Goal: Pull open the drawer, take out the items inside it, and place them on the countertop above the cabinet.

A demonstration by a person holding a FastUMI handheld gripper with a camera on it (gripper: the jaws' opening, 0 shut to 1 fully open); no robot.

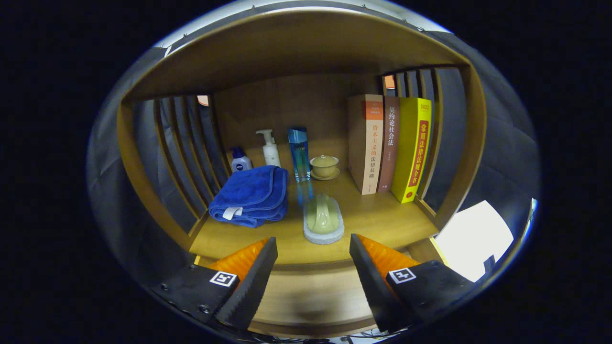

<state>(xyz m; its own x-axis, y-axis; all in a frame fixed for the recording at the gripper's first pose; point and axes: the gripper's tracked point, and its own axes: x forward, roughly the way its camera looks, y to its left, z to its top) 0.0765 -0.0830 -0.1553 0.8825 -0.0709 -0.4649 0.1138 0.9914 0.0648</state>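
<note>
Gripper [313,243] wide open, holding nothing, fingers spread apart. Just ahead at 12 o'clock on the wooden countertop [382,220]: pale green item [323,216], glossy, ridged, poss. a soap on its whitish dish [323,235]. Folded blue towel [252,195] at 10 o'clock of it. Beyond: blue bottle [299,154], pump bottle [270,149], lidded cup [324,166]; books [389,145] at 2 o'clock.
</note>
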